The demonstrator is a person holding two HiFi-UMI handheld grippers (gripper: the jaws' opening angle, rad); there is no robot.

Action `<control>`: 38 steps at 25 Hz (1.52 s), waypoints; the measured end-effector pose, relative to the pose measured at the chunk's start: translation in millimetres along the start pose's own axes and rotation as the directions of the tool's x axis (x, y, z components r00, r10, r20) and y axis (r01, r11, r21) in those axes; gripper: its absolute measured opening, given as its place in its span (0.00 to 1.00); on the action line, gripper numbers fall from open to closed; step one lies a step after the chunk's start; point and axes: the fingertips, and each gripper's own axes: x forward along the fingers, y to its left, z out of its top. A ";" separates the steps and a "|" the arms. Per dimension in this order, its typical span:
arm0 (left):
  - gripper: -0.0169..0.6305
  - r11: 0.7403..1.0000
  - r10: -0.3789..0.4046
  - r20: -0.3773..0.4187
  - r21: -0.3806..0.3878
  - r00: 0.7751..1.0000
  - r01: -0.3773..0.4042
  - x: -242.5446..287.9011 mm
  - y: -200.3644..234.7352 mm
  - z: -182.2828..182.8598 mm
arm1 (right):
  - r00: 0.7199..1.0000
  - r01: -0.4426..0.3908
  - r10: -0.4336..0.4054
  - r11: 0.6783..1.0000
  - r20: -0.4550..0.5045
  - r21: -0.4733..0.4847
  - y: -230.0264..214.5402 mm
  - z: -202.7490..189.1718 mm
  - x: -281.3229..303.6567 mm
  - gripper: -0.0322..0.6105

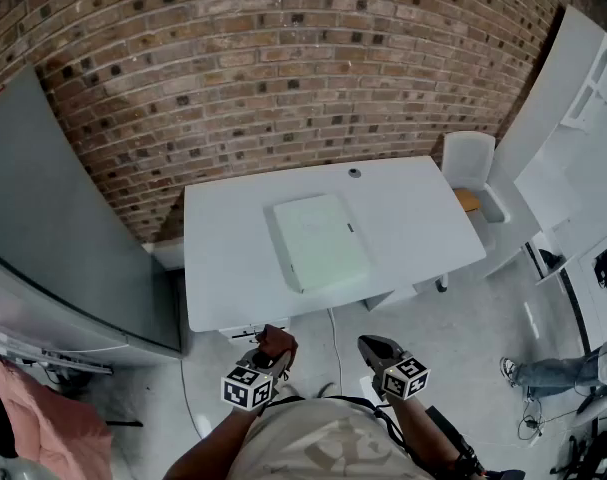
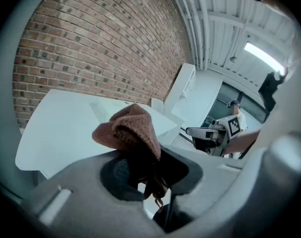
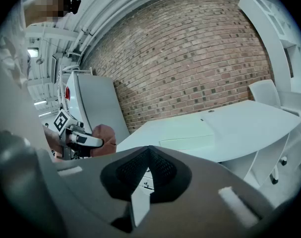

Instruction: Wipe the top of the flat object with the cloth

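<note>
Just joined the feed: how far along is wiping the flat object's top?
Done: the cloth is picked up, clamped in the left gripper. In hand: both grippers hang short of the near edge of the table; the right gripper is shut and empty. Left: all the wiping; the cloth is not yet on the flat object.

Beige T-shirt (image 1: 323,446) with faint pale print.

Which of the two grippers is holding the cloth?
The left gripper: a reddish-brown cloth is bunched between its jaws. The right gripper has its jaws shut together with nothing between them.
</note>
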 end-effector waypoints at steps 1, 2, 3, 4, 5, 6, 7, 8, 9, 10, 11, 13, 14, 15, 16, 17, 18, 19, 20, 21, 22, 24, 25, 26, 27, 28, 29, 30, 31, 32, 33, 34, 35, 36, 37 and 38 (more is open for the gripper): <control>0.15 1.000 -0.010 0.001 0.003 1.000 0.010 1.1 -5.7 1.6 | 1.000 0.006 -0.006 1.000 0.004 0.002 -0.9 1.2 -3.1 0.06; 0.15 1.000 -0.019 0.001 0.007 1.000 0.019 2.4 -11.0 3.3 | 1.000 0.011 -0.011 1.000 0.007 0.002 -1.6 2.5 -5.8 0.06; 0.15 1.000 -0.028 0.001 0.014 1.000 0.028 3.9 -15.3 4.9 | 1.000 0.014 -0.014 1.000 0.012 0.002 -2.1 4.1 -7.5 0.06; 0.15 0.999 -0.036 0.002 0.022 0.999 0.036 5.6 -18.0 6.7 | 1.000 0.015 -0.015 1.000 0.016 -0.001 -2.1 6.0 -7.9 0.06; 0.15 0.999 -0.040 0.001 0.030 0.999 0.040 7.2 -18.9 8.1 | 1.000 0.013 -0.013 1.000 0.020 -0.004 -1.2 7.6 -7.1 0.06; 0.15 0.999 -0.041 0.000 0.035 0.999 0.041 8.3 -18.4 8.5 | 1.000 0.011 -0.010 1.000 0.023 -0.006 0.5 8.5 -6.0 0.06; 0.15 0.999 -0.041 -0.003 0.036 0.999 0.041 8.7 -17.7 7.5 | 1.000 0.008 -0.008 1.000 0.025 -0.007 2.5 8.2 -5.6 0.06; 0.15 0.999 -0.041 -0.005 0.032 0.999 0.041 8.4 -17.8 5.7 | 1.000 0.007 -0.007 1.000 0.024 -0.006 4.5 6.8 -6.5 0.06; 0.15 0.999 -0.042 -0.007 0.027 0.999 0.042 7.7 -19.0 3.5 | 1.000 0.009 -0.008 1.000 0.022 -0.003 5.9 4.6 -8.4 0.06; 0.15 0.999 -0.045 -0.008 0.023 0.999 0.045 6.7 -20.7 1.5 | 1.000 0.012 -0.012 1.000 0.019 0.000 6.5 2.5 -10.4 0.06; 0.15 0.999 -0.048 -0.011 0.022 0.999 0.048 5.5 -22.1 -0.6 | 1.000 0.018 -0.018 1.000 0.016 0.000 6.6 0.8 -12.0 0.06; 0.15 0.998 -0.051 -0.017 0.023 0.999 0.051 2.7 -22.4 -4.5 | 0.999 0.036 -0.036 0.999 0.007 -0.015 6.0 -1.0 -14.2 0.06; 0.15 0.999 -0.049 -0.019 0.022 0.999 0.050 1.1 -21.5 -6.2 | 0.999 0.046 -0.046 0.999 0.010 -0.018 5.5 -0.7 -15.2 0.06; 0.15 0.999 -0.046 -0.020 0.020 0.999 0.046 -0.8 -20.2 -7.8 | 0.998 0.056 -0.056 0.998 0.024 -0.008 4.8 0.5 -16.3 0.06; 0.15 0.999 -0.041 -0.020 0.019 0.999 0.042 -2.8 -18.5 -9.3 | 0.997 0.064 -0.065 0.998 0.047 0.014 3.7 2.5 -17.7 0.06; 0.15 0.999 -0.036 -0.019 0.018 0.999 0.036 -4.7 -16.3 -10.7 | 0.995 0.071 -0.074 0.997 0.071 0.040 2.2 4.9 -18.9 0.06; 0.15 0.999 -0.029 -0.019 0.018 0.999 0.030 -6.4 -13.6 -11.9 | 0.993 0.077 -0.082 0.995 0.089 0.061 0.3 7.0 -19.7 0.06; 0.15 1.000 -0.022 -0.018 0.017 1.000 0.023 -8.1 -10.5 -12.7 | 0.991 0.083 -0.090 0.994 0.099 0.075 -1.5 8.5 -19.7 0.06; 0.15 1.000 -0.015 -0.017 0.014 1.000 0.015 -9.8 -7.2 -13.1 | 0.990 0.087 -0.095 0.993 0.101 0.082 -3.1 9.1 -18.8 0.06; 0.15 1.000 -0.007 -0.014 0.009 1.000 0.007 -11.7 -4.1 -13.4 | 0.991 0.090 -0.098 0.992 0.096 0.083 -4.1 9.2 -17.3 0.06; 0.15 1.000 0.000 -0.010 0.002 1.000 0.000 -13.7 -1.3 -13.5 | 0.991 0.092 -0.099 0.993 0.089 0.080 -4.8 9.3 -15.2 0.06; 0.15 1.000 0.012 -0.001 -0.010 1.000 -0.012 -17.1 4.4 -13.5 | 0.992 0.095 -0.099 0.994 0.073 0.061 -7.1 10.2 -9.1 0.06; 0.15 1.000 0.019 0.003 -0.015 1.000 -0.019 -18.1 7.9 -13.3 | 0.993 0.096 -0.098 0.994 0.064 0.046 -8.8 11.1 -4.8 0.06; 0.15 0.999 0.027 0.005 -0.020 1.000 -0.026 -18.9 11.6 -13.0 | 0.994 0.090 -0.092 0.995 0.056 0.034 -9.4 12.5 0.4 0.06; 0.15 0.999 0.034 0.007 -0.026 0.999 -0.034 -19.5 15.4 -12.6 | 0.996 0.076 -0.077 0.997 0.050 0.025 -8.3 14.1 6.3 0.06; 0.15 0.999 0.041 0.009 -0.032 0.999 -0.040 -19.7 19.1 -12.2 | 0.997 0.056 -0.057 0.998 0.043 0.018 -6.1 15.3 12.7 0.06; 0.15 0.998 0.047 0.011 -0.038 0.999 -0.046 -19.5 22.9 -11.8 | 0.999 0.038 -0.038 0.999 0.034 0.008 -4.1 15.9 19.4 0.06; 0.15 0.998 0.053 0.011 -0.044 0.999 -0.053 -19.0 26.9 -11.3 | 0.999 0.025 -0.025 1.000 0.024 -0.002 -3.2 16.2 26.2 0.06; 0.15 0.997 0.060 0.011 -0.048 0.998 -0.060 -18.1 31.4 -10.4 | 1.000 0.018 -0.018 1.000 0.017 -0.011 -3.8 16.8 33.2 0.06; 0.15 0.996 0.068 0.011 -0.050 0.998 -0.068 -16.9 36.2 -8.4 | 1.000 0.014 -0.014 1.000 0.013 -0.016 -6.0 18.1 40.3 0.06; 0.15 0.996 0.077 0.013 -0.053 0.997 -0.076 -15.3 41.4 -5.2 | 1.000 0.012 -0.011 1.000 0.012 -0.018 -9.3 20.2 47.4 0.06; 0.15 0.995 0.085 0.016 -0.056 0.996 -0.084 -13.2 46.7 -1.2 | 1.000 0.009 -0.009 1.000 0.011 -0.020 -13.5 22.8 54.4 0.06; 0.15 0.994 0.094 0.018 -0.061 0.995 -0.093 -10.4 52.0 3.0 | 1.000 0.005 -0.005 1.000 0.009 -0.022 -18.1 25.7 61.0 0.06; 0.15 0.993 0.102 0.021 -0.066 0.995 -0.101 -6.9 57.3 7.4 | 1.000 0.001 -0.001 1.000 0.006 -0.025 -23.0 29.0 67.0 0.06; 0.15 0.992 0.110 0.022 -0.071 0.994 -0.109 -2.8 62.4 12.3 | 1.000 -0.003 0.003 1.000 0.003 -0.029 -28.3 32.8 72.9 0.06; 0.15 0.991 0.117 0.024 -0.074 0.993 -0.115 2.0 67.3 17.9 | 1.000 -0.007 0.007 0.999 0.001 -0.033 -33.9 37.4 78.9 0.06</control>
